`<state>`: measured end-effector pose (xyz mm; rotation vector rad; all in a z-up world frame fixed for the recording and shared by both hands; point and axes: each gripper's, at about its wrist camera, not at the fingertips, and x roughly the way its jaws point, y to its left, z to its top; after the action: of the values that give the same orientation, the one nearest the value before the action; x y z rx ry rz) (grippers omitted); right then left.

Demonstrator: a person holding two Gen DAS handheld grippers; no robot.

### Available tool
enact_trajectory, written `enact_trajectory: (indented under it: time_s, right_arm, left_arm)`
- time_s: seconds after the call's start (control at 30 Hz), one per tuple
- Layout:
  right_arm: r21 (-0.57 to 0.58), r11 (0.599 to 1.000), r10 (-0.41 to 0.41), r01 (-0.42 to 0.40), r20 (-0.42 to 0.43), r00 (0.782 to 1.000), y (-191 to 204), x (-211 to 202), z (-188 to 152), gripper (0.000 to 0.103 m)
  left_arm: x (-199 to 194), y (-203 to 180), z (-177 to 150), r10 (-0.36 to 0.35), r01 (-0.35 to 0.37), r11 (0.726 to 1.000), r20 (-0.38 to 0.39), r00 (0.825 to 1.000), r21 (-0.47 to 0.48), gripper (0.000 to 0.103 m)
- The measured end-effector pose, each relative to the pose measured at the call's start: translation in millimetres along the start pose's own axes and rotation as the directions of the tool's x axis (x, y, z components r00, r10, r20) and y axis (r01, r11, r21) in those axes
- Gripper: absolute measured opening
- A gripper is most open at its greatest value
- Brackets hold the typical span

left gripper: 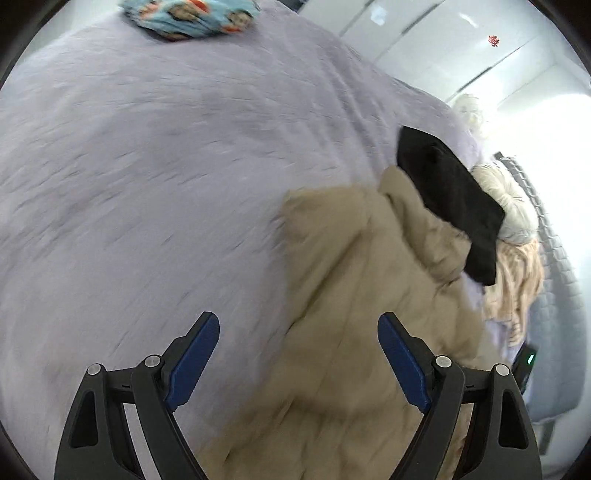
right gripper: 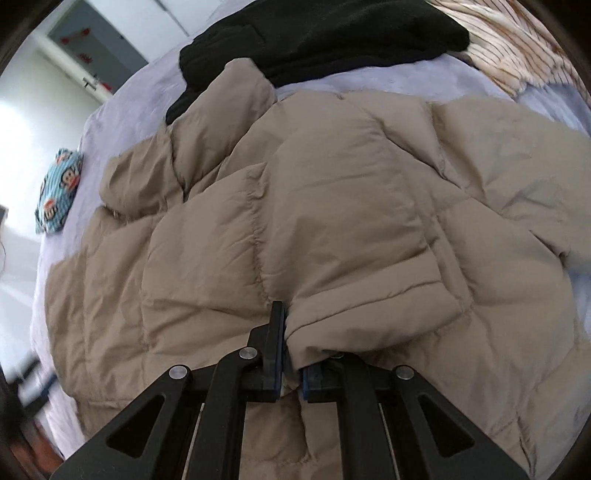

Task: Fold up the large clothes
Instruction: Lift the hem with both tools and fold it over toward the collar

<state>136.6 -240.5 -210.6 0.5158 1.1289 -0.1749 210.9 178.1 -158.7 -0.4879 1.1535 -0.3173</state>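
Note:
A tan puffer jacket [right gripper: 332, 206] lies spread on a lavender bedspread [left gripper: 147, 166]. My right gripper [right gripper: 291, 347] is shut on a folded edge of the jacket, which bunches up between its blue-padded fingers. In the left wrist view the jacket [left gripper: 351, 295] lies at the lower right, blurred by motion. My left gripper [left gripper: 297, 354] is open and empty, hovering above the jacket's left edge and the bedspread.
A black garment [left gripper: 450, 199] [right gripper: 314, 40] lies beyond the jacket's collar end, next to a striped peach cloth [left gripper: 517, 280] [right gripper: 517, 48] and a white fluffy item [left gripper: 509, 206]. A blue cartoon-print bundle [left gripper: 192, 16] [right gripper: 59, 192] sits far across the bed. White wardrobe doors [left gripper: 461, 44] stand behind.

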Motion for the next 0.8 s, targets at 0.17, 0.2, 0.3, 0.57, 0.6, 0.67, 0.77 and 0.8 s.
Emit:
enact_trajectory:
  time_s: [0.17, 0.2, 0.3, 0.57, 0.6, 0.67, 0.77, 0.8]
  right_arm:
    - [0.011, 1.000, 0.002, -0.002, -0.012, 1.000, -2.5, 3.3, 5.1, 0.008]
    - [0.008, 1.000, 0.001, -0.001, -0.012, 1.000, -2.5, 2.7, 5.3, 0.008]
    - [0.003, 1.000, 0.012, -0.012, -0.017, 1.000, -1.8, -0.3, 5.7, 0.008]
    - [-0.055, 0.996, 0.068, -0.070, -0.038, 0.997, 35.5, 19.5, 0.8, 0.008]
    - [-0.054, 0.996, 0.065, -0.067, -0.038, 0.997, 36.4, 20.8, 0.9, 0.008]
    - [-0.048, 0.997, 0.066, -0.068, -0.040, 0.997, 35.4, 21.3, 1.9, 0.008]
    - [-0.052, 0.995, 0.082, -0.085, -0.055, 0.995, 31.1, 17.6, 4.1, 0.009]
    - [-0.053, 0.994, 0.087, -0.090, -0.070, 0.994, 29.8, 16.0, 4.8, 0.010]
  left_arm:
    - [52.3, -18.1, 27.4, -0.143, 0.133, 0.988, -0.136, 0.980, -0.084, 0.073]
    - [58.6, -19.8, 32.7, -0.117, 0.106, 0.990, -0.126, 0.985, -0.088, 0.063]
    - [53.8, -13.6, 41.3, -0.097, 0.091, 0.992, -0.065, 0.993, -0.092, 0.021]
    - [57.5, 35.2, 40.6, 0.022, -0.023, 0.996, -0.009, 1.000, -0.092, 0.016]
    - [57.3, 39.1, 40.3, 0.023, -0.023, 0.994, 0.000, 1.000, -0.108, 0.016]
    - [50.4, 40.8, 41.9, 0.061, -0.058, 0.991, 0.026, 0.998, -0.119, 0.016]
    - [33.7, 35.1, 45.0, 0.193, -0.188, 0.980, 0.072, 0.979, -0.062, 0.016]
    - [26.0, 31.8, 45.0, 0.217, -0.215, 0.976, 0.082, 0.973, -0.031, 0.016]
